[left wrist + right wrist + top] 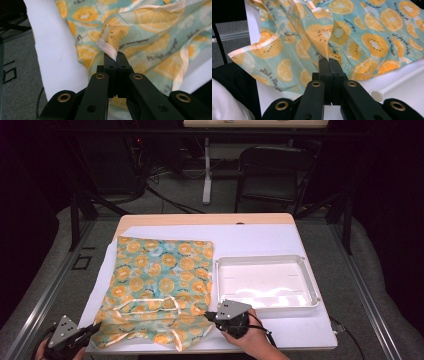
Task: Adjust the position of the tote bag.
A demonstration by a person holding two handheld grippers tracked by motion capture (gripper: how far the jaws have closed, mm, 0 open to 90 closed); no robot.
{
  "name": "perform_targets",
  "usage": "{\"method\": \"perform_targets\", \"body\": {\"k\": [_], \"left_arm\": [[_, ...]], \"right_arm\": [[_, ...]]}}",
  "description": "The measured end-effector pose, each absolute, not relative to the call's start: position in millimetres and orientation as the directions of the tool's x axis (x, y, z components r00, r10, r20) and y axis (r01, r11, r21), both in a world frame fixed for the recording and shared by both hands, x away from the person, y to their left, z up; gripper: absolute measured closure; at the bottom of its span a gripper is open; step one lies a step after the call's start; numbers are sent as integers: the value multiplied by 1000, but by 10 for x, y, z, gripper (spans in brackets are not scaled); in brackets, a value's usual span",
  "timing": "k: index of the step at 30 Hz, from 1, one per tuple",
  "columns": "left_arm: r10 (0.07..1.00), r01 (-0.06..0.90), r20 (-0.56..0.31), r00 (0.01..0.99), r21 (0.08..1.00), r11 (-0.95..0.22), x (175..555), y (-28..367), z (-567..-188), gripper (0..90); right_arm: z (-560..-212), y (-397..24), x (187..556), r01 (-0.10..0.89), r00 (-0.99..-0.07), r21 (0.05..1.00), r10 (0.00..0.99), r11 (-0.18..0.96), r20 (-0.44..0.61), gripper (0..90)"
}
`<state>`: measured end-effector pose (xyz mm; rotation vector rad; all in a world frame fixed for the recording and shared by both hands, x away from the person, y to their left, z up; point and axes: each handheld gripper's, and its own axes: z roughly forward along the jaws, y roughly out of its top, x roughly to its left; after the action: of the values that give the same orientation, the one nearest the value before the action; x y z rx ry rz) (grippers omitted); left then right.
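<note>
Both tools [97, 326] [209, 315] clamp fruit-print cloth [160, 275] on white table [260, 240]; tray [312, 285] beside.

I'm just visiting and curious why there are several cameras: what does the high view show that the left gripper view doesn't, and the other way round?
High view alone: the white tray beside the cloth, both hands with the left gripper and right gripper, a chair behind the table. Left gripper view alone: up close, its black jaws shut on the cloth's pale hem. Both share the orange-slice patterned cloth and the white table cover.
</note>
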<state>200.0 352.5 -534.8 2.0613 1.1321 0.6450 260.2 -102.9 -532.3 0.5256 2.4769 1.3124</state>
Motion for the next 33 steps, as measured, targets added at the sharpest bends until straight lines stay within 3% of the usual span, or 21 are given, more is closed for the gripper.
{"method": "perform_targets", "body": {"k": [15, 24, 33], "left_arm": [[890, 499, 118, 439, 792, -352, 2414, 3483, -5141, 899], [902, 566, 95, 421, 750, -343, 2614, 3504, -5330, 880], [902, 582, -32, 431, 773, -251, 2538, 3585, -5401, 571]], "right_arm": [[-5180, -993, 2844, 192, -859, 837, 501, 513, -110, 900], [-5291, -895, 3033, 253, -838, 810, 539, 530, -90, 900], [-5326, -866, 2997, 258, -849, 804, 523, 536, -76, 869]]}}
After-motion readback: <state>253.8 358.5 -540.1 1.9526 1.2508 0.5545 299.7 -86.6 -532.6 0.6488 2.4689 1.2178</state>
